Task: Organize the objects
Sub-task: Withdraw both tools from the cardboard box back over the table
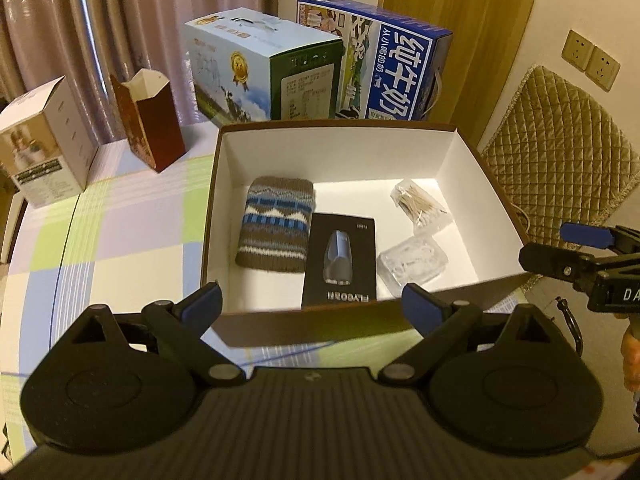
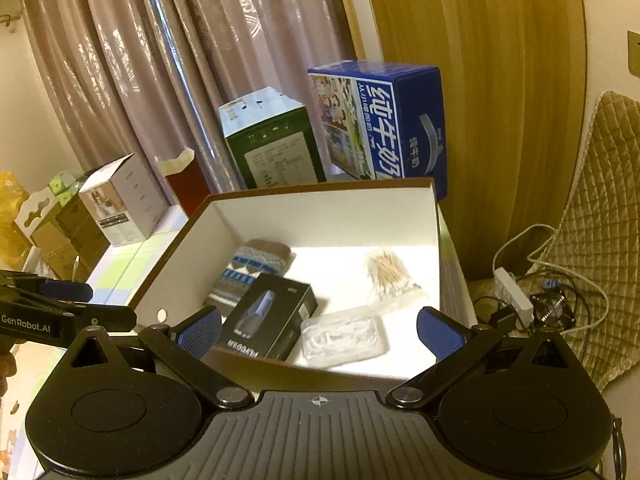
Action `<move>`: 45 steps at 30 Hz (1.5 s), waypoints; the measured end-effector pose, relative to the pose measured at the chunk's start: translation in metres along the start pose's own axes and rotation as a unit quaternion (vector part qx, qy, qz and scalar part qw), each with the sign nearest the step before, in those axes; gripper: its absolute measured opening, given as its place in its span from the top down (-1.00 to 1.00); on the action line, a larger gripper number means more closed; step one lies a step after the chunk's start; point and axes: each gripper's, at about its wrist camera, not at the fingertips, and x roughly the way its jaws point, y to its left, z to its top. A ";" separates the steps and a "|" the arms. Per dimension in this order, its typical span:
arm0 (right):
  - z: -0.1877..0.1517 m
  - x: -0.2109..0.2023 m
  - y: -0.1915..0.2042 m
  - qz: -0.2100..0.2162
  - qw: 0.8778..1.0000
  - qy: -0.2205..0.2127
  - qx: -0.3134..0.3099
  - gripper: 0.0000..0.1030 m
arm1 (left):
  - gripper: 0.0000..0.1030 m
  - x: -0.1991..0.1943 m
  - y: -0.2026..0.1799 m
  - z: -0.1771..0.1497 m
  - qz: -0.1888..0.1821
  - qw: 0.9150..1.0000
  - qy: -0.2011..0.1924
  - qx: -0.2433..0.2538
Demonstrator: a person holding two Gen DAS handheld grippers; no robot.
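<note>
- While both tools hang just short of its near wall, the big open box fills the middle of the tabletop, its long axis running left to right across both views, brown outside and white inside.
- Behind it, along the tabletop's far edge by the curtain, stand the blue milk carton and the green-sided carton; towards the far left corner sit an open red box and a white product box.
- Off the right edge, a quilted cushion and a tangle of cables with a power strip, so it's tight on that side.
- Inside the box, all lying flat on the floor: the knitted pouch at the left, long axis pointing away; the black shaver box just beside it, its near end at the near wall.
- To the right of that, a clear plastic case, and beyond it a bag of cotton swabs towards the far right corner.
- The left tool has its jaws spread wide and nothing between them; it lines up straight on the shaver box.
- The right tool is just as wide and empty, facing the clear case, so I'd say it's the nearer one for the right-hand items.
- Everything seen looks already boxed; I'd judge the sorting nearly done.
</note>
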 end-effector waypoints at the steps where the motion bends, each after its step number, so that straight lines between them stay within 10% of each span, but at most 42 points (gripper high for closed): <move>1: -0.002 -0.002 0.001 0.001 1.000 0.001 0.001 -0.96 | -0.84 -0.003 0.001 -0.003 -0.001 1.000 0.000 -0.003; 45: -0.135 -0.056 0.086 0.015 0.996 0.091 0.016 -0.96 | -0.84 -0.066 0.021 -0.152 -0.001 0.998 0.064 -0.017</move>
